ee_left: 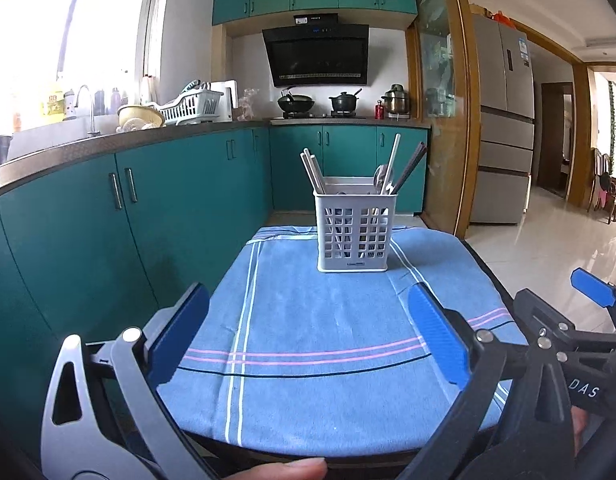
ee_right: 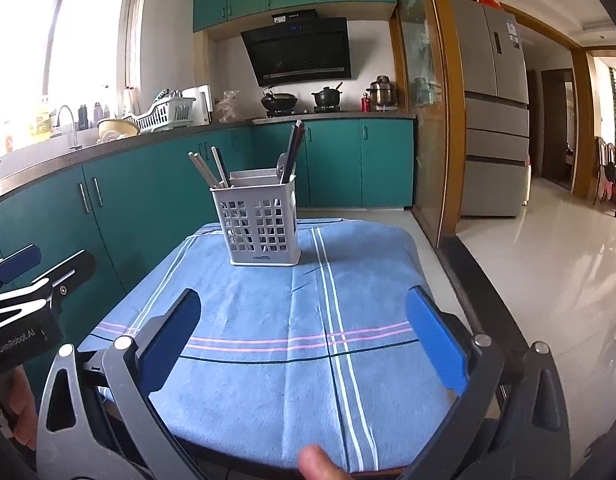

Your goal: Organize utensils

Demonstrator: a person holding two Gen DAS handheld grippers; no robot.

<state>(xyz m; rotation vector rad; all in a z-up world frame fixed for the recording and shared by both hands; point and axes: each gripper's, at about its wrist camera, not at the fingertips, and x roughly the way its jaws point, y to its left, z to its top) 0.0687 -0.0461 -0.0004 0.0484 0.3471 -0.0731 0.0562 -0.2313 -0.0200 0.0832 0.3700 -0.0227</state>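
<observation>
Both grippers stand spread wide with nothing between their blue pads. The left gripper and the right gripper hover side by side over the near part of a blue striped cloth on a small table. The holder, a white slotted caddy, stands upright near the cloth's far edge. In it lean pale chopsticks, dark chopsticks and what looks like a spoon.
</observation>
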